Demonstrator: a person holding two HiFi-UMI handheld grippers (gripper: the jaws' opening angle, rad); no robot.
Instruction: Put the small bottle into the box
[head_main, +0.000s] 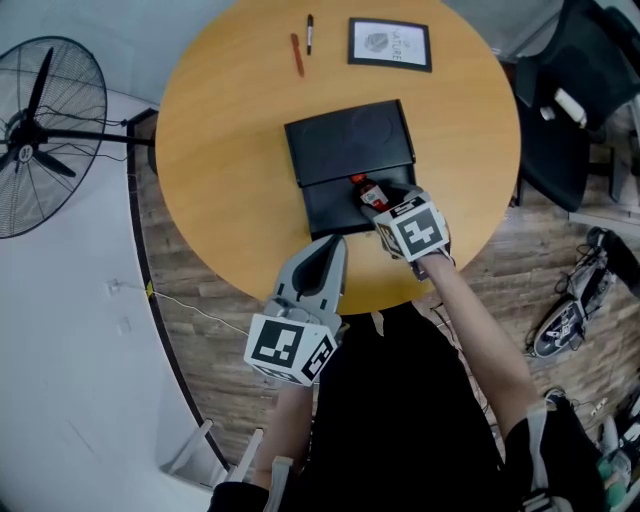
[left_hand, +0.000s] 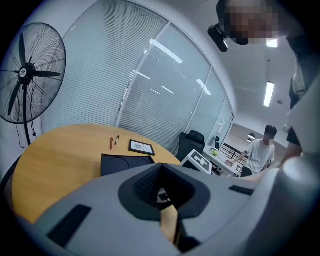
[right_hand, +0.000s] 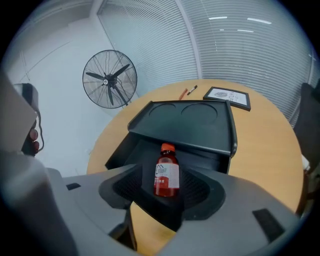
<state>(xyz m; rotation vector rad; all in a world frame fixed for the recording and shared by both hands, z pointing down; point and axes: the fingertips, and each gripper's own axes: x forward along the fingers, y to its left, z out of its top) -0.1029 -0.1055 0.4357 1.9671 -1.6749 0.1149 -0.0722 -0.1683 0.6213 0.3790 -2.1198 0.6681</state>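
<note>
My right tongs (right_hand: 167, 192) are clamped on the small red-liquid plastic bottle (right_hand: 166, 172), low inside the open black box (right_hand: 200, 150) (release remains). My left tongs (head_main: 328, 250) sit together, empty.

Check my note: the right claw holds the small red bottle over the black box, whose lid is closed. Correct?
No: the lid is open and tipped back, as the right gripper view shows. The right claw does hold the small red bottle over the black box.
</note>
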